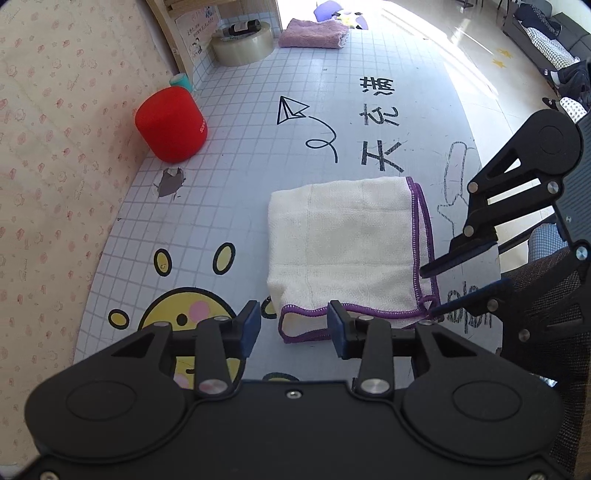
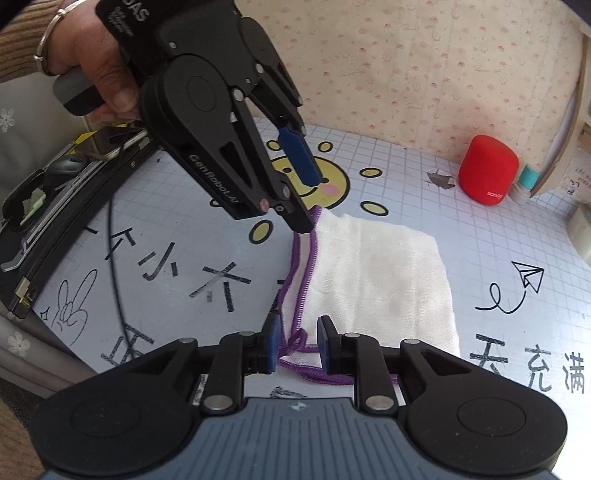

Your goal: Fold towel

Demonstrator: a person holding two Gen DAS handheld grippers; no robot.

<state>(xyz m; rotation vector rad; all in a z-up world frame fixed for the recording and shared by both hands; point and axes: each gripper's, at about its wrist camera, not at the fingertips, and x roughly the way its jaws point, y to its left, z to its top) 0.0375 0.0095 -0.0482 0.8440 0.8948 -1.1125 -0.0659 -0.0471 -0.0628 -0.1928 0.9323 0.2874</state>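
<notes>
A white towel with purple stitched edges (image 1: pixel 343 247) lies folded on the printed table mat; it also shows in the right wrist view (image 2: pixel 380 280). My left gripper (image 1: pixel 293 326) is open, its blue pads either side of the towel's near corner; from the right wrist view the same gripper (image 2: pixel 308 199) hangs over that corner. My right gripper (image 2: pixel 297 341) is open around the corner with the purple loop; in the left wrist view it (image 1: pixel 430 293) reaches in from the right at the towel's edge.
A red cylindrical speaker (image 1: pixel 170 125) stands by the wall at the left. A tape roll (image 1: pixel 243 44) and a pink folded towel (image 1: pixel 314 33) lie at the far end. A black case with a phone (image 2: pixel 66 177) sits at the mat's edge.
</notes>
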